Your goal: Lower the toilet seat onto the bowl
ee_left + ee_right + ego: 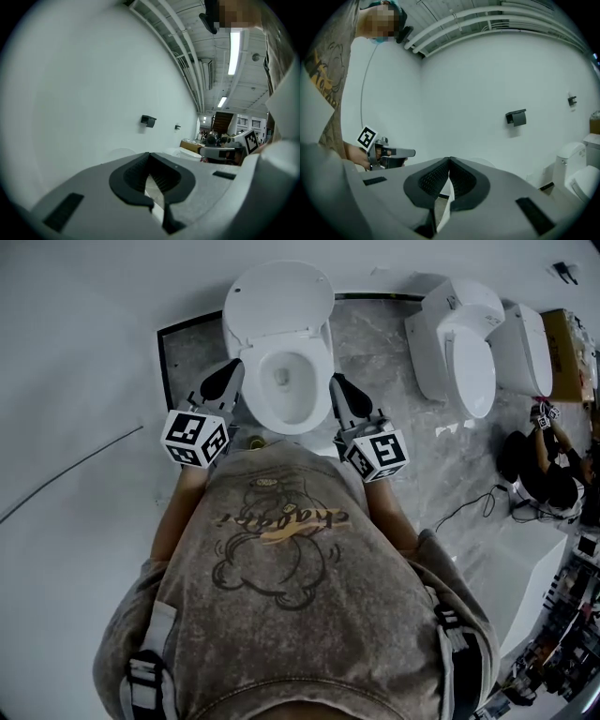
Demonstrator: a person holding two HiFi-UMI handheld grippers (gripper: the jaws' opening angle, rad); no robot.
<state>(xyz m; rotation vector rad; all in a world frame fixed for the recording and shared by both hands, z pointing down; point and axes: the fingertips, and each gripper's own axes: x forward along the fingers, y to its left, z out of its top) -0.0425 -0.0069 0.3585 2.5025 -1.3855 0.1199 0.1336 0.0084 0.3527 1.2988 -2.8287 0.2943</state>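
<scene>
The white toilet [286, 381] stands on a grey floor panel straight ahead of me. Its seat ring [322, 371] lies flat round the bowl opening, and the lid [278, 298] stands raised behind it. My left gripper [232, 371] hangs beside the bowl's left flank and my right gripper [337, 385] beside its right flank; neither touches the toilet. In the left gripper view the left gripper [149, 154] is shut with nothing between its pads. The right gripper [449, 159] is shut and empty as well. Both point roughly level at the white wall.
Two more white toilets [459, 343] [520, 348] stand at the right by a cardboard box [567, 352]. A person [548, 470] crouches at the far right, with a cable [469, 507] on the floor. A black holder [515, 117] hangs on the wall.
</scene>
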